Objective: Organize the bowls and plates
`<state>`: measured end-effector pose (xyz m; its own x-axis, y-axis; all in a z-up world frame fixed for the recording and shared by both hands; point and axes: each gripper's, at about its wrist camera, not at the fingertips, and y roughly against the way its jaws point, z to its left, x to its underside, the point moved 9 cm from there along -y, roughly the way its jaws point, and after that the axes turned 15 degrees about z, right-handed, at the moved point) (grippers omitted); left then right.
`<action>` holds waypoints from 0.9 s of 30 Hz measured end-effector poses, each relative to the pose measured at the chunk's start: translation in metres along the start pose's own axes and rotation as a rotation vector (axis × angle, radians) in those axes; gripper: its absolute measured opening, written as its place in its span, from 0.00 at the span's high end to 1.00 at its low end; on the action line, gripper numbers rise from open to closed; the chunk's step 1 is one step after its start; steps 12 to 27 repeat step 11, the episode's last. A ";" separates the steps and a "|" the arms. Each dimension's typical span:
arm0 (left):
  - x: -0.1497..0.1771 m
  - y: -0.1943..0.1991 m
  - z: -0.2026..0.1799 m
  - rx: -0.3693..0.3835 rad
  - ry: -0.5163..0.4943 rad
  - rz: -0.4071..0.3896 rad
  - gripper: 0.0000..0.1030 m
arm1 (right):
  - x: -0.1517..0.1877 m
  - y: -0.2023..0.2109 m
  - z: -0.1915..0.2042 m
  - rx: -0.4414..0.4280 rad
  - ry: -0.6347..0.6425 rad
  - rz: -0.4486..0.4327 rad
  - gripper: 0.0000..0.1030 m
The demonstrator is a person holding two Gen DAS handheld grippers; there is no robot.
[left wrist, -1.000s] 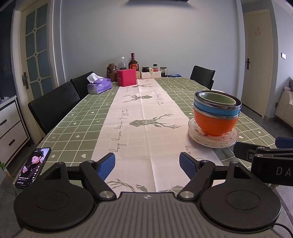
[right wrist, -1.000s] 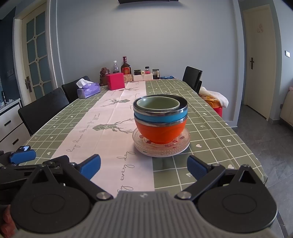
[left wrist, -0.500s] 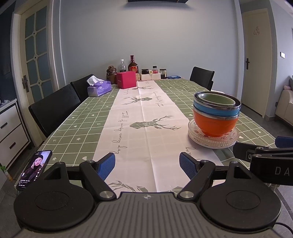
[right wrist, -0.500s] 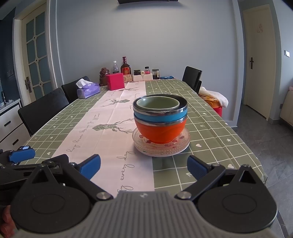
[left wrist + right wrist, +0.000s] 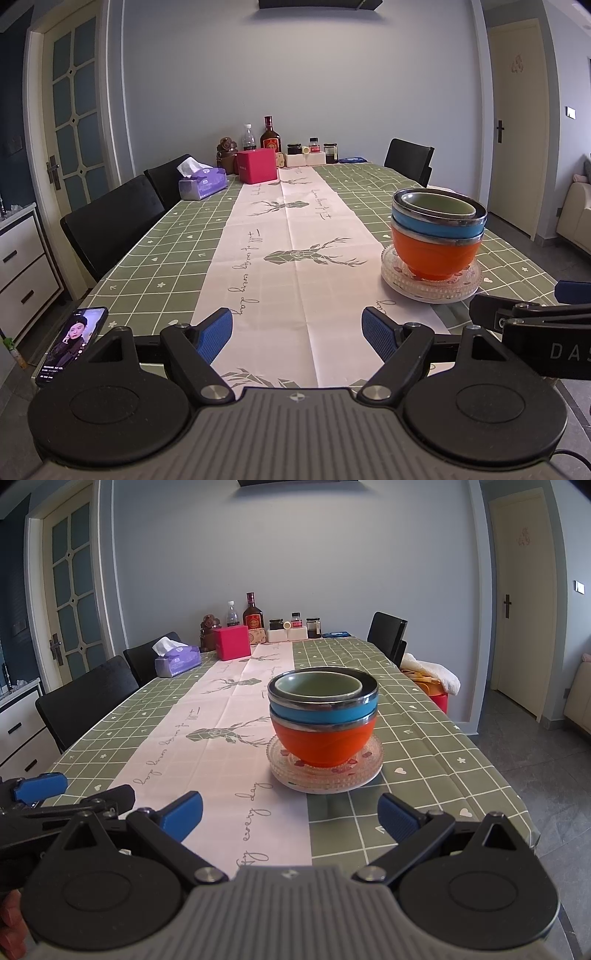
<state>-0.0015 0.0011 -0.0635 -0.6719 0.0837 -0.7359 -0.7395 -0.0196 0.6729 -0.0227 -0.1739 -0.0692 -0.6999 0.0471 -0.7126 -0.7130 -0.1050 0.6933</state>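
Observation:
Three nested bowls stand on a stack of clear glass plates (image 5: 325, 775) (image 5: 430, 288) on the table's near right side. The orange bowl (image 5: 323, 744) (image 5: 432, 254) is lowest, the blue bowl (image 5: 325, 712) (image 5: 436, 225) sits in it, and the green bowl (image 5: 317, 685) (image 5: 437, 201) is on top. My right gripper (image 5: 290, 818) is open and empty, just in front of the stack. My left gripper (image 5: 297, 334) is open and empty over the white runner, left of the stack. The right gripper's arm also shows in the left wrist view.
A phone (image 5: 72, 341) lies at the table's near left corner. A tissue box (image 5: 201, 182), a pink box (image 5: 256, 166), bottles and jars (image 5: 271, 138) stand at the far end. Black chairs (image 5: 110, 221) line the left side; another chair (image 5: 388, 637) is at the far right.
Both views have shifted very slightly; the bowls, plates and open grippers stand as before.

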 end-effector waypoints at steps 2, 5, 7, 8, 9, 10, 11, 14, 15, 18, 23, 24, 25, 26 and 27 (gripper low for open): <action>0.000 0.000 0.001 -0.002 0.000 -0.002 0.09 | 0.001 -0.001 0.000 -0.001 0.002 0.001 0.04; 0.000 0.001 0.001 -0.001 -0.002 -0.005 0.09 | 0.002 -0.002 0.001 -0.001 0.003 0.003 0.04; 0.000 0.001 0.000 -0.003 -0.005 -0.009 0.09 | 0.002 -0.002 0.001 0.000 0.003 0.003 0.04; 0.000 0.001 0.001 -0.003 -0.004 -0.010 0.09 | 0.002 -0.002 0.001 -0.001 0.003 0.003 0.04; 0.000 0.002 0.000 -0.003 -0.004 -0.011 0.09 | 0.002 -0.002 0.001 -0.001 0.003 0.003 0.04; 0.000 0.002 0.000 -0.003 -0.004 -0.012 0.09 | 0.002 -0.002 0.001 -0.001 0.003 0.004 0.04; 0.000 0.002 0.001 -0.004 -0.003 -0.012 0.09 | 0.002 -0.002 0.001 -0.001 0.004 0.004 0.04; 0.000 0.002 0.001 -0.004 -0.003 -0.012 0.09 | 0.002 -0.002 0.001 -0.001 0.004 0.004 0.04; 0.000 0.002 0.001 -0.004 -0.003 -0.012 0.09 | 0.002 -0.002 0.001 -0.001 0.004 0.004 0.04; 0.000 0.002 0.001 -0.004 -0.003 -0.012 0.09 | 0.002 -0.002 0.001 -0.001 0.004 0.004 0.04; 0.000 0.002 0.001 -0.004 -0.003 -0.012 0.09 | 0.002 -0.002 0.001 -0.001 0.004 0.004 0.04; 0.000 0.002 0.001 -0.004 -0.003 -0.012 0.09 | 0.002 -0.002 0.001 -0.001 0.004 0.004 0.04; 0.000 0.002 0.001 -0.004 -0.003 -0.012 0.09 | 0.002 -0.002 0.001 -0.001 0.004 0.004 0.04; 0.000 0.002 0.001 -0.004 -0.003 -0.012 0.09 | 0.002 -0.002 0.001 -0.001 0.004 0.004 0.04; 0.000 0.002 0.001 -0.004 -0.003 -0.012 0.09 | 0.002 -0.002 0.001 -0.001 0.004 0.004 0.04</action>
